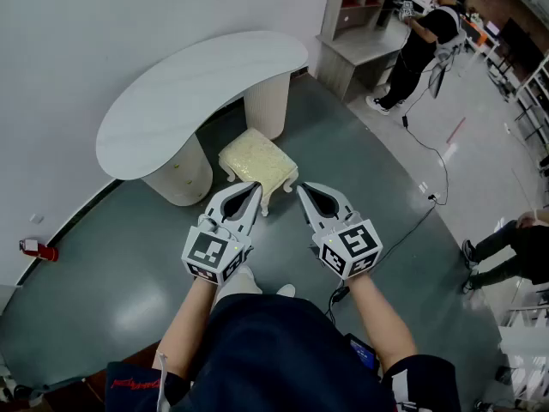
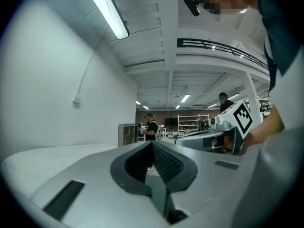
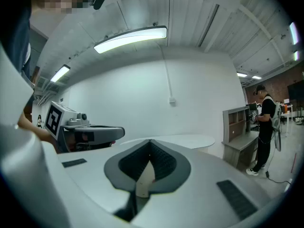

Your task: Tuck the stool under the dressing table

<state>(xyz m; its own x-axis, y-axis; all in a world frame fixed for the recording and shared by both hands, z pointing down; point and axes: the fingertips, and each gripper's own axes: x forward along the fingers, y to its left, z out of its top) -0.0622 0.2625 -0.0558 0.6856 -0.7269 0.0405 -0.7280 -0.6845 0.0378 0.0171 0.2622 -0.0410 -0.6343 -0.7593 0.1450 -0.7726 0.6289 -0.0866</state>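
Fingers on both tools are closed with nothing between them. In the left gripper view the dark ribbed pads of the left gripper [image 1: 254, 187] meet at their tips, and in the right gripper view those of the right gripper [image 1: 302, 189] do the same. From the head view the two grippers are held side by side in front of the person's body, above the grey floor [image 1: 120, 273], with their tips pointing away from the person and angled slightly toward each other.

The stool [image 1: 257, 161] stands on the floor just beyond those tips. It has a cream cushioned seat on a pale frame with short curved legs. It sits in front of the gap between the two ribbed pedestals [image 1: 268, 103] of the dressing table [image 1: 189, 84], and most of the seat is out from under the tabletop's edge. The left gripper's tip overlaps the stool's near edge in the head view, but I cannot tell whether they touch.

The dressing table has a white curved top and stands against the white wall [image 1: 103, 24]. Well to the right, a person [image 1: 425, 37] in dark clothes stands at a grey shelf unit [image 1: 356, 33], and a cable [image 1: 429, 157] trails across the floor.
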